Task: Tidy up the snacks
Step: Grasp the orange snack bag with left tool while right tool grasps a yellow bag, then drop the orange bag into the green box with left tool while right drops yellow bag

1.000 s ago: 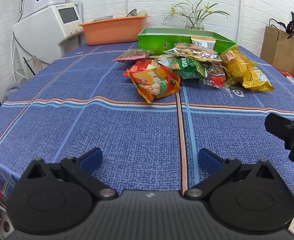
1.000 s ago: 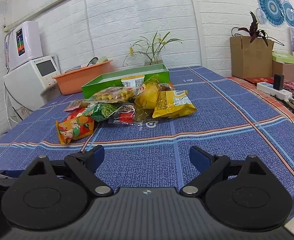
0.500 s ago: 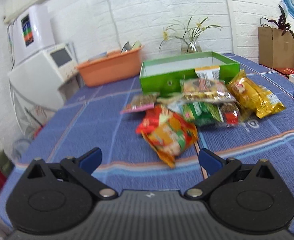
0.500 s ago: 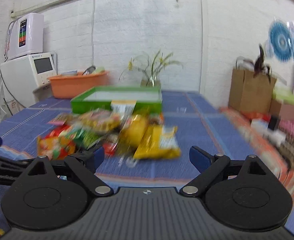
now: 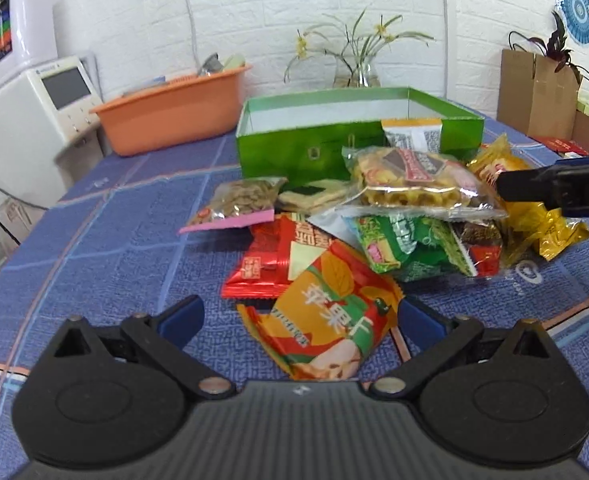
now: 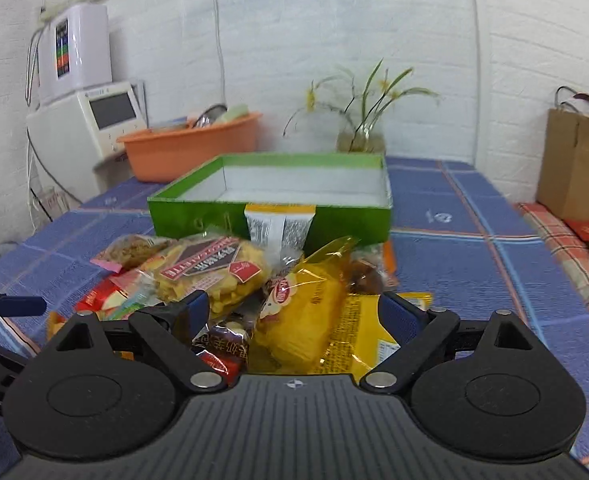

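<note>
A pile of snack packs lies on the blue tablecloth in front of an open green box (image 5: pixel 358 136), which also shows in the right wrist view (image 6: pixel 270 216). My left gripper (image 5: pixel 298 320) is open, its fingers either side of an orange-red apple-chip pack (image 5: pixel 326 316). Behind that pack lie a red pack (image 5: pixel 270 260), a green pack (image 5: pixel 406 244) and a clear pack of yellow crackers (image 5: pixel 410 180). My right gripper (image 6: pixel 294 312) is open over a yellow pack (image 6: pixel 306 312); it also shows in the left wrist view (image 5: pixel 558 188).
An orange basin (image 5: pixel 174 112) and a white appliance (image 5: pixel 34 108) stand at the back left. A glass vase with flowers (image 5: pixel 354 72) stands behind the box. A brown paper bag (image 5: pixel 538 88) stands at the right. A seed pack (image 5: pixel 242 200) lies left of the pile.
Both grippers have moved forward to the snack pile. The left now straddles the apple-chip pack, the right is over the yellow pack. Both stay open.
</note>
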Demonstrator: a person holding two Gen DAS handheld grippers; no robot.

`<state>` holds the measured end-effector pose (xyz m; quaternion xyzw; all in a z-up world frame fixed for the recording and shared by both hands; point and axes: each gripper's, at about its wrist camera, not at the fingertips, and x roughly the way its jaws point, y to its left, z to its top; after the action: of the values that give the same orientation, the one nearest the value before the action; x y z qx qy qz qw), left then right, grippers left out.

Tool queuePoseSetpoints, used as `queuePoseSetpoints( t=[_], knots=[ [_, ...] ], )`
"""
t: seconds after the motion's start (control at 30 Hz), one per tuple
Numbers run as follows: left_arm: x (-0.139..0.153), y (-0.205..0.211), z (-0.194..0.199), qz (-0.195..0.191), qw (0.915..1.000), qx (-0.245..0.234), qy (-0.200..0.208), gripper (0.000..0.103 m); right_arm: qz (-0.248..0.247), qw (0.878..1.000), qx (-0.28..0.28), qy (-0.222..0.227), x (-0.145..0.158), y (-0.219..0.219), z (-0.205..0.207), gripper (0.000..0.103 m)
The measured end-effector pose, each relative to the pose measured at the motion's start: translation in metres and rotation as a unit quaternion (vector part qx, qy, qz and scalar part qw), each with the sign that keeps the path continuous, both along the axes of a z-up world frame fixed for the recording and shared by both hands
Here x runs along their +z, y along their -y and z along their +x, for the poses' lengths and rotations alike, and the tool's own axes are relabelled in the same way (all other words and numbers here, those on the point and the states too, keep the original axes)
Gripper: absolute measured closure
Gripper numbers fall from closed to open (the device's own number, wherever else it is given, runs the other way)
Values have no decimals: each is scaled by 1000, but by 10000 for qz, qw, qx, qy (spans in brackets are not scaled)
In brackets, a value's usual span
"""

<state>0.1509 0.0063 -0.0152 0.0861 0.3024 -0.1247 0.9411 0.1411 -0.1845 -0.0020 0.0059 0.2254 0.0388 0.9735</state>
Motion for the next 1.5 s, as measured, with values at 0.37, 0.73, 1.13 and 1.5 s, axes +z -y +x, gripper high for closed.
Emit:
queuePoseSetpoints(
  t=[0.37, 0.73, 1.13, 1.5],
  knots=[
    [-5, -18, 8, -818, 9949, -424, -410, 58, 34, 9997, 162, -175, -3, 4, 3, 37],
    [28, -59, -26, -1709, 9842, -255, -380, 59, 335, 9965, 227, 727, 23, 5, -45, 38],
    [65, -28, 3, -1719, 9846, -307, 87, 59, 1141, 9898, 654, 549, 13, 13, -39, 37],
    [99, 26, 153, -1698, 9851, -67, 265, 59, 1529, 9809, 700, 973, 56, 62, 79, 37]
  ],
)
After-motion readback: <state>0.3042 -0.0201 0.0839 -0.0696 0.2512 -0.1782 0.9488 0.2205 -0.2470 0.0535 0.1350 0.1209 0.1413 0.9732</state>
